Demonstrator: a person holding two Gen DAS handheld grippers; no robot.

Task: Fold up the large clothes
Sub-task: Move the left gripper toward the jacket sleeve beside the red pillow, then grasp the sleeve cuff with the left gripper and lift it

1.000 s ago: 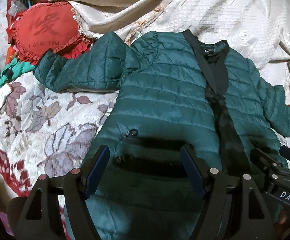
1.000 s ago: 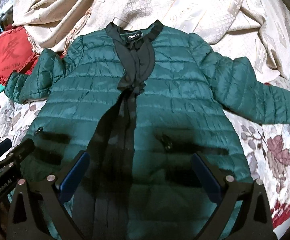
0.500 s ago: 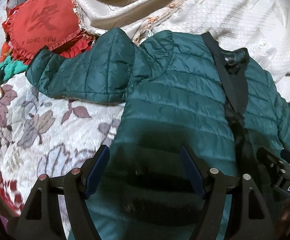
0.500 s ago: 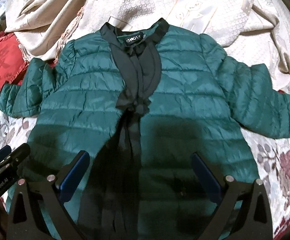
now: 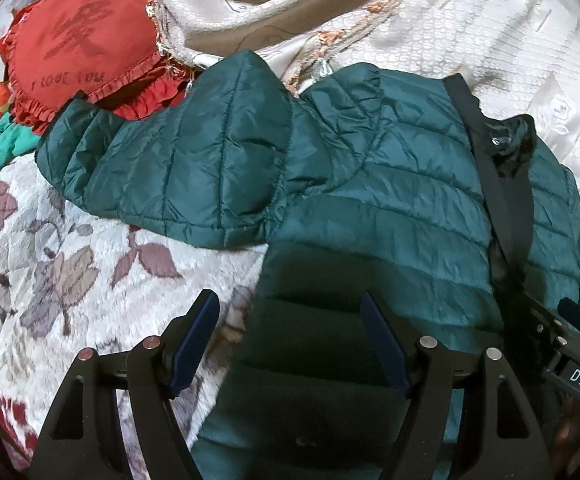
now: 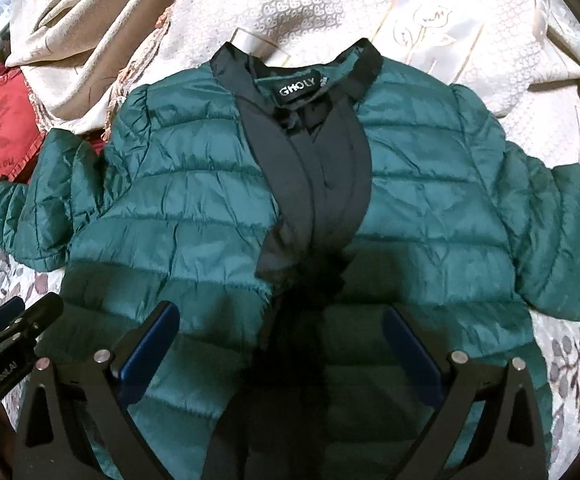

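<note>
Jacket (image 6: 193,216) hem hidden below hand-held grippers; right cuff cut off.

Left gripper (image 5: 290,344) is hovering with jaws spread wide, blue pads (image 5: 384,344) facing each other, nothing between them. Right gripper (image 6: 283,354) is doing the same: jaws wide apart, empty. Each is showing in the other's view, low at the edge: right one off the left claw's right side, left one off the right claw's left side.
</note>
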